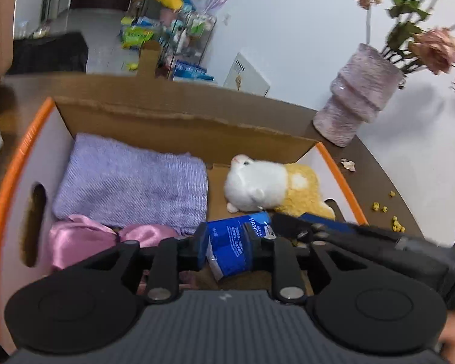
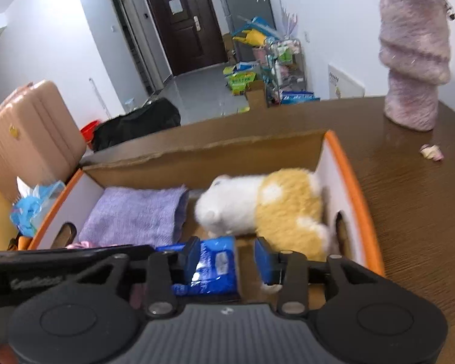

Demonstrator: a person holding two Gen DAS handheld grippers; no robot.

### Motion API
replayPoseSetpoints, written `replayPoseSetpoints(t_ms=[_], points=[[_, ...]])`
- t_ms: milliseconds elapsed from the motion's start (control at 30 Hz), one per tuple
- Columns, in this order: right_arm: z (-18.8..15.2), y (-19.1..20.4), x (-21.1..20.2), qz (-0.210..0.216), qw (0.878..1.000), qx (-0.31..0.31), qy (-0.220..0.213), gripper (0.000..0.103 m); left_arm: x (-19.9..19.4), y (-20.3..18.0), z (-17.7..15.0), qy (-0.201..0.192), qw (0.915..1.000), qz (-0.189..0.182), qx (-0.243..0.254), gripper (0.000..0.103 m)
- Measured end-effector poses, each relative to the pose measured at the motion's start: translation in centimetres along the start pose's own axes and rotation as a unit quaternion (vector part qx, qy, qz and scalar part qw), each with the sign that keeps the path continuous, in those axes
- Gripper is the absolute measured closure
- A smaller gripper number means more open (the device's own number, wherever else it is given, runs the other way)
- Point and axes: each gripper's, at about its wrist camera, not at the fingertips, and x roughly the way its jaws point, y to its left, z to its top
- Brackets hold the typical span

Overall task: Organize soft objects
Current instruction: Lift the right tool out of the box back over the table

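An orange-rimmed cardboard box (image 1: 179, 118) holds a folded purple towel (image 1: 130, 182), a pink satin cloth (image 1: 88, 239) and a white-and-yellow plush toy (image 1: 270, 188). My left gripper (image 1: 229, 247) is shut on a blue tissue pack (image 1: 230, 242) low over the box's near side. In the right wrist view the box (image 2: 342, 176), towel (image 2: 136, 215), plush (image 2: 270, 209) and tissue pack (image 2: 209, 270) show. My right gripper (image 2: 227, 261) is open beside the pack, just in front of the plush.
A purple fuzzy vase (image 1: 358, 100) with flowers stands on the brown table (image 2: 409, 200) right of the box. Yellow crumbs (image 1: 394, 221) and a petal (image 2: 430, 151) lie on the table. A tan suitcase (image 2: 24, 139) and blue wipes pack (image 2: 33, 206) sit left of the box.
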Motion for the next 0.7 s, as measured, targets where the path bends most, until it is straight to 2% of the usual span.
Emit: replayPoseSetpoints(t_ms=[67,167,300,367,467,533,600,667,700], points=[[0.6,-0.4,-1.9,-0.005,1.000,-0.001,-0.011,0.059,-2.0,-0.4,0.1,-0.017,0.9997,0.005,0.016,0.073],[0.5,-0.6,-6.1,-0.008,0.999,-0.030,-0.032,0.046,-6.5,-0.9,-0.1,-0.048,0.9974,0.018,0.051,0.056],[-0.8,-1.0,-12.7,-0.032,0.995,-0.078,-0.055,0.042,-13.3,-1.6,-1.0,-0.108,0.9857,0.064,0.113,0.030],[-1.4,-1.0,-16.0,-0.039,0.992,-0.091,-0.073,0.033,-16.3,-1.8,-1.9,-0.136,0.9789,0.082,0.129,0.028],[-2.4,-0.2,-19.7,-0.053,0.987,-0.115,-0.097,0.030,-19.8,-2.7,-3.3,-0.167,0.9714,0.099,0.136,0.018],[-3.2,0.9,-21.5,-0.057,0.983,-0.136,-0.110,0.028,-21.7,-3.3,-4.5,-0.185,0.9667,0.104,0.143,0.016],[-4.3,1.9,-23.3,-0.051,0.979,-0.150,-0.126,0.026,-23.2,-3.7,-6.2,-0.203,0.9618,0.109,0.148,0.008],[-6.0,2.7,-25.2,-0.042,0.976,-0.157,-0.146,0.023,-24.8,-3.5,-9.1,-0.227,0.9601,0.096,0.132,0.002],[-7.3,2.9,-26.3,-0.035,0.974,-0.158,-0.159,0.022,-25.6,-3.1,-10.6,-0.229,0.9622,0.086,0.119,0.002]])
